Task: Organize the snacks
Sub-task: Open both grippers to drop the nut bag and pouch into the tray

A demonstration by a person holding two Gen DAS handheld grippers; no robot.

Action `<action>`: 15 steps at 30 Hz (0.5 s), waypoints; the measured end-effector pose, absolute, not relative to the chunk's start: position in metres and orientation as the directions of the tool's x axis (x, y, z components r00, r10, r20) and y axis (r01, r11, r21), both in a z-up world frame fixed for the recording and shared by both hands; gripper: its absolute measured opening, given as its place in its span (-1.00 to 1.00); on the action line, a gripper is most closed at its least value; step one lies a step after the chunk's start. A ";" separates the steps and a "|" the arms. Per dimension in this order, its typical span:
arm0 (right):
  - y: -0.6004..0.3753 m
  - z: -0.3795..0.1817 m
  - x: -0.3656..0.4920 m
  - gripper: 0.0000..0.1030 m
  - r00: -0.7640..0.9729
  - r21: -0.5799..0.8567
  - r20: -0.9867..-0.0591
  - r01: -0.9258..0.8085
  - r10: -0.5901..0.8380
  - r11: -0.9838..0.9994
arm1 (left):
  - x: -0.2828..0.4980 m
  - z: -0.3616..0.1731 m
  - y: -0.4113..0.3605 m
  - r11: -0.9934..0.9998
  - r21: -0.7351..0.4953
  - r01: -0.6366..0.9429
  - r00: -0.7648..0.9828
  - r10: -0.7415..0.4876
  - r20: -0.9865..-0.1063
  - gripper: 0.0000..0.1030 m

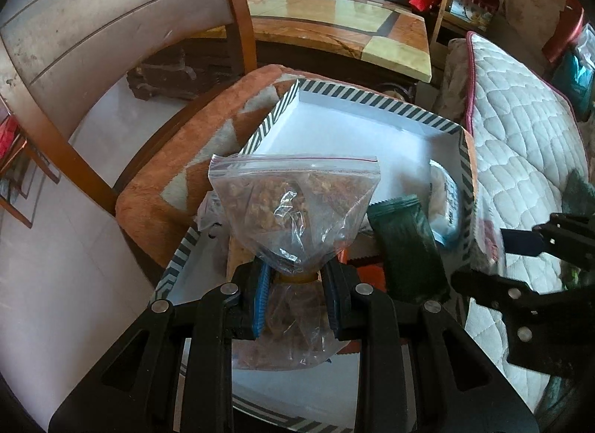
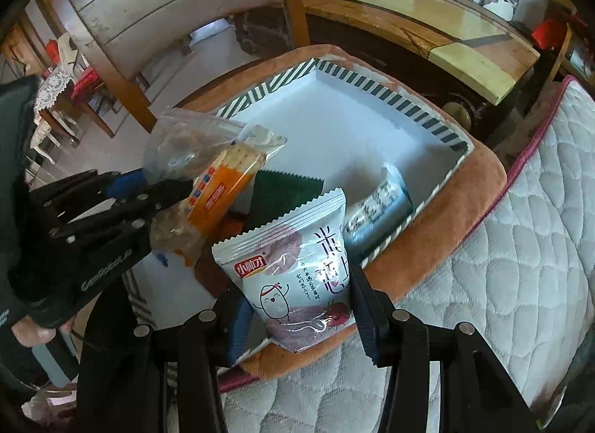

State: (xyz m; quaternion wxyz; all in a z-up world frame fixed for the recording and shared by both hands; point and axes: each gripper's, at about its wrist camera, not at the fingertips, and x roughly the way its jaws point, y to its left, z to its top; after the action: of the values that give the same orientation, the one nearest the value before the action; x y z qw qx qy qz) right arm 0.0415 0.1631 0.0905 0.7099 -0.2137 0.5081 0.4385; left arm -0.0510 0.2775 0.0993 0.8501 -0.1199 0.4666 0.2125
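A white box with a striped rim (image 1: 357,96) (image 2: 386,92) sits on an orange cushion. My left gripper (image 1: 295,280) is shut on a clear zip bag of brown snacks (image 1: 293,206), held over the box's near left part; it shows in the right wrist view (image 2: 182,146) beside an orange cracker pack (image 2: 223,187). My right gripper (image 2: 297,306) is shut on a white and purple snack packet (image 2: 293,273) over the box's near edge. A dark green packet (image 1: 405,243) (image 2: 282,191) and a pale blue packet (image 1: 444,206) (image 2: 379,209) lie inside the box.
The orange cushion (image 1: 156,187) (image 2: 438,250) rests next to a white quilted mattress (image 1: 520,143) (image 2: 502,302). A wooden chair (image 1: 111,42) stands to the left on a white floor. A marble-topped table (image 1: 334,23) with photo frames stands behind.
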 end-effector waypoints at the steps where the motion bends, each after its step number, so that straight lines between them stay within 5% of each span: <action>1: 0.167 0.088 0.045 -0.08 0.100 0.139 -0.912 -0.839 0.399 0.527 | -0.050 0.099 0.279 0.880 -0.006 -0.476 0.474 0.250 -0.845 -0.52; 11: 0.200 0.068 0.066 -0.07 0.097 0.124 -0.926 -0.834 0.364 0.537 | -0.042 0.096 0.289 0.868 -0.024 -0.497 0.484 0.254 -0.838 -0.51; 15: 0.200 0.070 0.070 -0.05 0.097 0.163 -0.905 -0.820 0.414 0.548 | -0.041 0.095 0.293 0.866 -0.036 -0.499 0.486 0.246 -0.839 -0.33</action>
State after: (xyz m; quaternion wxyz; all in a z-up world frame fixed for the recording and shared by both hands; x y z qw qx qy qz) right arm 0.0699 0.2001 0.0698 0.7137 -0.1974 0.5143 0.4325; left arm -0.0414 0.2928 0.0946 0.8508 -0.1388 0.4570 0.2189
